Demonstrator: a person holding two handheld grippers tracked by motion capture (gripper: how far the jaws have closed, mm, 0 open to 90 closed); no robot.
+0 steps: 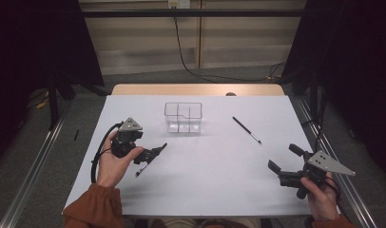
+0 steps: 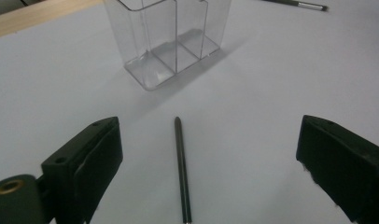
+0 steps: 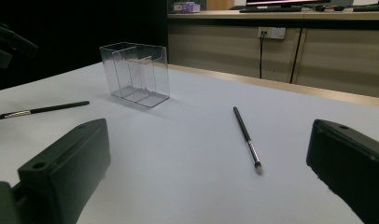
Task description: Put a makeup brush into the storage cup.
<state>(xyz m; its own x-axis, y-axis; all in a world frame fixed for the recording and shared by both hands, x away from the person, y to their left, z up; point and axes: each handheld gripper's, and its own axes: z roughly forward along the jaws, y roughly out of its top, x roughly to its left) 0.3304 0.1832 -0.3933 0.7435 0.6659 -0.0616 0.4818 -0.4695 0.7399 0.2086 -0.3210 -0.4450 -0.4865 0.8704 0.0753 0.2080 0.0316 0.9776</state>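
Your left gripper [image 2: 206, 163] has its jaws spread wide, straddling the near brush [image 2: 182, 172], whose long axis runs straight ahead between them (tip toward the clear organizer [image 2: 169, 42]). Your right gripper [image 1: 285, 167], also open, sits well apart on the table [image 1: 219, 180].

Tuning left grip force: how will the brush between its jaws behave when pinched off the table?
The brush looks thin and round, so it may roll if nudged. It seems stiff and light. Lying flat on the table, it leaves little to grab; the open left gripper could slip.
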